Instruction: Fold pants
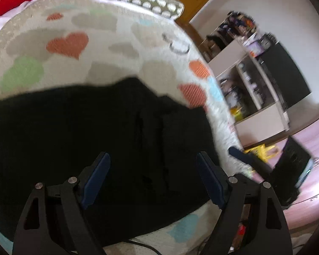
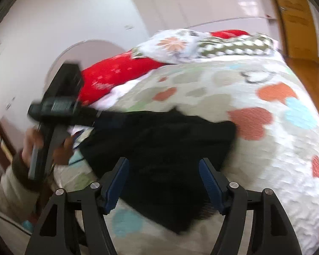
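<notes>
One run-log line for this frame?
left tongs open | right tongs open | black pants flat on heart-print bedspread, ungripped | frames blurred

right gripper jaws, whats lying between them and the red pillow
In the right wrist view, the black pants, then heart-print bedspread, lie between the open right gripper and the red pillow.

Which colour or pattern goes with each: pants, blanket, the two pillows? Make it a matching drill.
Things:
1. pants
2. blanket
3. near pillow
4. far pillow

Looks:
a. white spots on olive
b. plain black
c. red
d. pale with hearts

Pairs: 1-b, 2-d, 3-c, 4-a
</notes>
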The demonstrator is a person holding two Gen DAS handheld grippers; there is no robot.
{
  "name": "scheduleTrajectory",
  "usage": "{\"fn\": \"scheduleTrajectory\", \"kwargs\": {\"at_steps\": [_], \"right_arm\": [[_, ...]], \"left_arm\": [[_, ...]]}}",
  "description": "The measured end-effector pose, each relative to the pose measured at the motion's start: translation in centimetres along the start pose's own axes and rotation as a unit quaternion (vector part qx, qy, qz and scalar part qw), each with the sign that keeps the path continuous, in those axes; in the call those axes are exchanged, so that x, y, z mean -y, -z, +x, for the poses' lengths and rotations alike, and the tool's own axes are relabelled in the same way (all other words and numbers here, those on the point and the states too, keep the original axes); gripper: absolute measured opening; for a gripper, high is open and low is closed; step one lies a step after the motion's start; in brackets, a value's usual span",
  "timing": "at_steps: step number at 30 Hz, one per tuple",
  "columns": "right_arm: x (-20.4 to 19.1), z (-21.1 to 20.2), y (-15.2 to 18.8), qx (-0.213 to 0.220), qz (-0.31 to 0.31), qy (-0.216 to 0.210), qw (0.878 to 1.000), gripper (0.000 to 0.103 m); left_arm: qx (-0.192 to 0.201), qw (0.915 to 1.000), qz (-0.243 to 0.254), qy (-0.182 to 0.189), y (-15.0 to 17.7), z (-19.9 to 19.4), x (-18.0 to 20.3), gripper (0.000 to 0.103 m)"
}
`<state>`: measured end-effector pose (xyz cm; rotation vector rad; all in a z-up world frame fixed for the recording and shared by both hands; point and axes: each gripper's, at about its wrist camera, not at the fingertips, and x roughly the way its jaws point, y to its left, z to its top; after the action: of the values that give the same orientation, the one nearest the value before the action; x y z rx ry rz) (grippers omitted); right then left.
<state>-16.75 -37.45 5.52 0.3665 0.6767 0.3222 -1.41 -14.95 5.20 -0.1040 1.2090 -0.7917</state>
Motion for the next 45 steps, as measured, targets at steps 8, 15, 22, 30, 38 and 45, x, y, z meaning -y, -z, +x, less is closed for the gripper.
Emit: {"fn": "scheduleTrajectory", "kwargs": {"at_steps": [8, 15, 22, 30, 38, 45], "right_arm": [[-4.3, 3.4, -0.5, -0.027, -0.059, -0.004, 0.998, 0.052], [-7.5, 7.4, 0.6, -0.084, -0.114, 0.011, 0.990, 0.052], [-5.7, 7.6, 1.3, -0.101, -0.106, 0.032, 0.989, 0.015], [-5.6, 4.7, -1.7, -0.036, -0.061, -0.040, 0.997, 0.006], [-5.6, 10.3, 0.0, -0.077, -0.037, -0.036, 0.996, 0.009], [-2.4, 2.6, -1.7, -0.018, -0.013, -0.027, 0.999, 0.048]], "left_arm": [[0.045, 0.9976, -0.050, -0.017, 0.0, -2.4, -2.5, 0.083], [0.068, 0.9953, -0.067, -0.014, 0.7, -5.1, -4.5, 0.083], [0.063, 0.9956, -0.069, 0.004, 0.6, -4.6, -4.3, 0.083], [0.078, 0.9943, -0.071, 0.014, 0.3, -5.9, -4.3, 0.083], [0.058, 0.9962, -0.061, 0.023, 0.2, -4.5, -2.5, 0.083], [0.025, 0.9985, -0.046, 0.020, -0.3, -0.8, -0.4, 0.084]]}}
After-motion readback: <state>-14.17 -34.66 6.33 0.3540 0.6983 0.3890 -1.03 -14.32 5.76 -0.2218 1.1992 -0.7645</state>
